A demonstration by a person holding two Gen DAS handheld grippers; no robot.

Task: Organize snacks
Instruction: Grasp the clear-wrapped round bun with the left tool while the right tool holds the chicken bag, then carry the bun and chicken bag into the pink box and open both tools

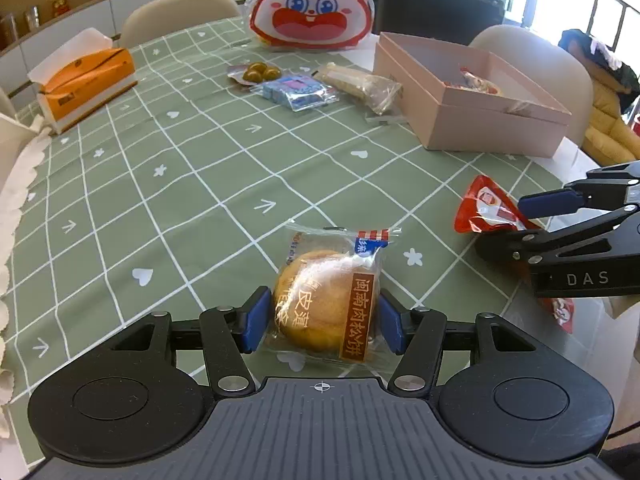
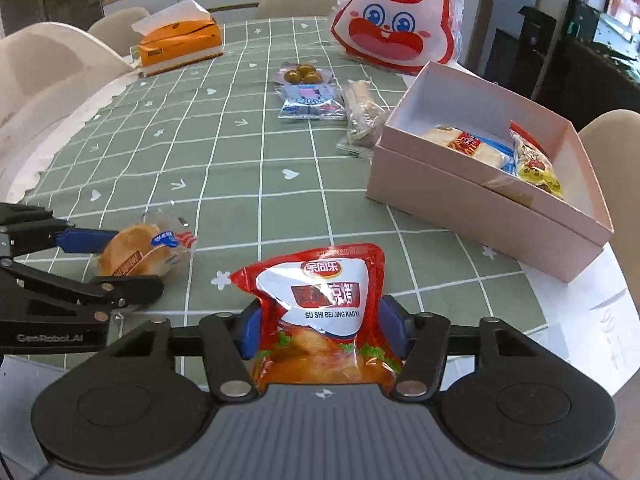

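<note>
My left gripper (image 1: 320,320) is shut on a round pastry in a clear wrapper (image 1: 326,300), just above the green checked tablecloth (image 1: 180,184); it also shows in the right wrist view (image 2: 136,254). My right gripper (image 2: 318,330) is shut on a red roast-duck snack pouch (image 2: 320,312), which shows at the right of the left wrist view (image 1: 490,206). The open pink box (image 2: 472,208) stands at the right with a wrapped bun (image 2: 460,142) and a yellow packet (image 2: 534,164) inside.
Loose snacks lie mid-table: green olives pack (image 2: 302,74), blue candy pack (image 2: 310,102), clear biscuit bag (image 2: 362,114). A rabbit-face bag (image 2: 396,20) stands behind the box. An orange tissue box (image 2: 180,40) sits far left. Chairs surround the table.
</note>
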